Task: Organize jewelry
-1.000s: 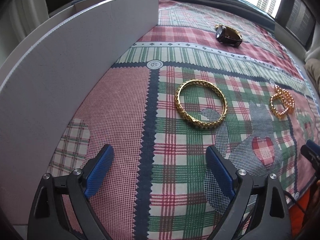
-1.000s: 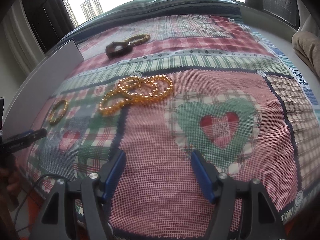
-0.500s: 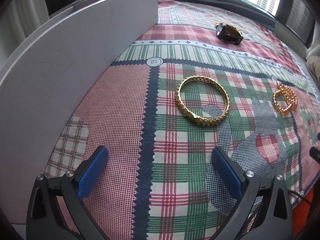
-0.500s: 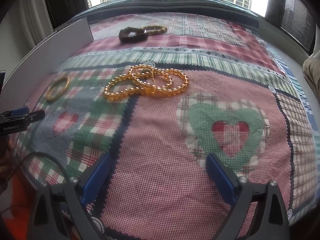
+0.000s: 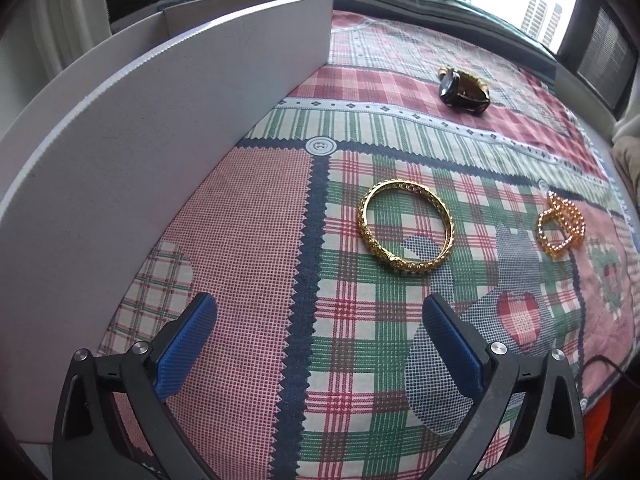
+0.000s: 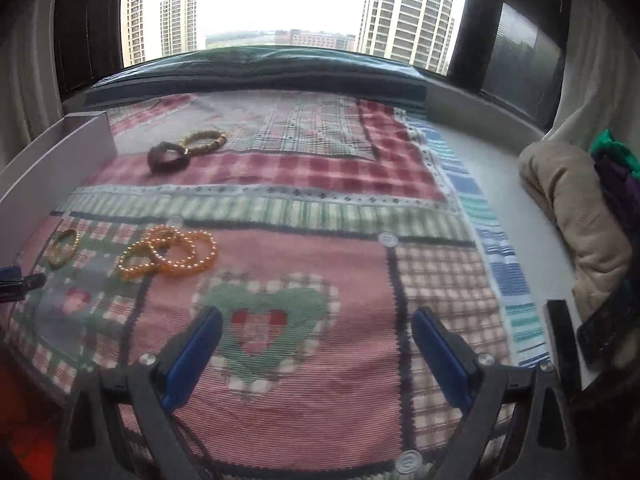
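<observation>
A gold bangle (image 5: 406, 228) lies flat on the patchwork cloth just ahead of my open, empty left gripper (image 5: 320, 320). Orange bead bracelets (image 5: 560, 224) lie to its right, and a dark bracelet with a tan bead bracelet (image 5: 464, 89) lies farther back. In the right wrist view the bead bracelets (image 6: 170, 254) and bangle (image 6: 64, 246) lie at left, the dark and tan bracelets (image 6: 184, 150) farther back. My right gripper (image 6: 316, 328) is open and empty over a heart patch.
A white box wall (image 5: 140, 152) runs along the left of the cloth, also seen in the right wrist view (image 6: 48, 176). A beige cushion (image 6: 580, 220) and dark flat devices (image 6: 564, 344) lie on the grey ledge at right. A window is behind.
The left gripper drew back slightly and tilted; the bangle sits a little farther ahead. The right gripper swung right and tilted up, so the bracelets shifted to the left of its view.
</observation>
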Available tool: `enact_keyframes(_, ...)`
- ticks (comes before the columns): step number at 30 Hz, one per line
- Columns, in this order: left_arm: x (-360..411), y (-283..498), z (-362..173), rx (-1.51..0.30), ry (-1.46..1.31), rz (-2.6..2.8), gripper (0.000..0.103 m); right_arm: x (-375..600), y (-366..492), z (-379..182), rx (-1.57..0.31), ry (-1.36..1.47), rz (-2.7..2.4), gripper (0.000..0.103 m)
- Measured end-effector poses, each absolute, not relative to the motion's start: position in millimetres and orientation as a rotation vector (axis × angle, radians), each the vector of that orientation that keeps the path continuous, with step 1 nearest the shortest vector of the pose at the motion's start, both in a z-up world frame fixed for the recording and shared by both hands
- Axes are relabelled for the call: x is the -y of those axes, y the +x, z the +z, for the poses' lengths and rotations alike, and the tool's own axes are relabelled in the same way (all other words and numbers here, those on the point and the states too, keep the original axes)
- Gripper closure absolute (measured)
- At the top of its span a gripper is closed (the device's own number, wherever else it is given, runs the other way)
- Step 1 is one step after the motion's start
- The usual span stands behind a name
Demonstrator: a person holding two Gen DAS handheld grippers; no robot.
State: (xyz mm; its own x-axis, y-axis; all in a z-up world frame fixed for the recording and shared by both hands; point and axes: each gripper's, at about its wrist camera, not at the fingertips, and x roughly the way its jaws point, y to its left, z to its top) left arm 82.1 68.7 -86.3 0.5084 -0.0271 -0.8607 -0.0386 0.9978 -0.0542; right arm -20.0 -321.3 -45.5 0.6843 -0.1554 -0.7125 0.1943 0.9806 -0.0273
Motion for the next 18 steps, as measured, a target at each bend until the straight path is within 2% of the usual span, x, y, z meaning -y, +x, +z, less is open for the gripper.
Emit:
enact_keyframes(9,-58.8,107.0,-74.3,-0.998,-0.146,-0.073,0.003,258.9,-12.8,-76.6,-0.762,0.147,-0.059,0.006)
enact_keyframes(11,-50.2,116.6,-79.4,-1.014,-0.101,-0.046,0.021,257.7,-13.0,-77.0,-0.767,0.141,-0.054,0.006)
enact_keyframes(18,-38.9,124.2,-99.2,-1.035,0.027,0.034,0.039,260.7,-21.7,-77.6,-0.765,0.144,-0.051,0.006)
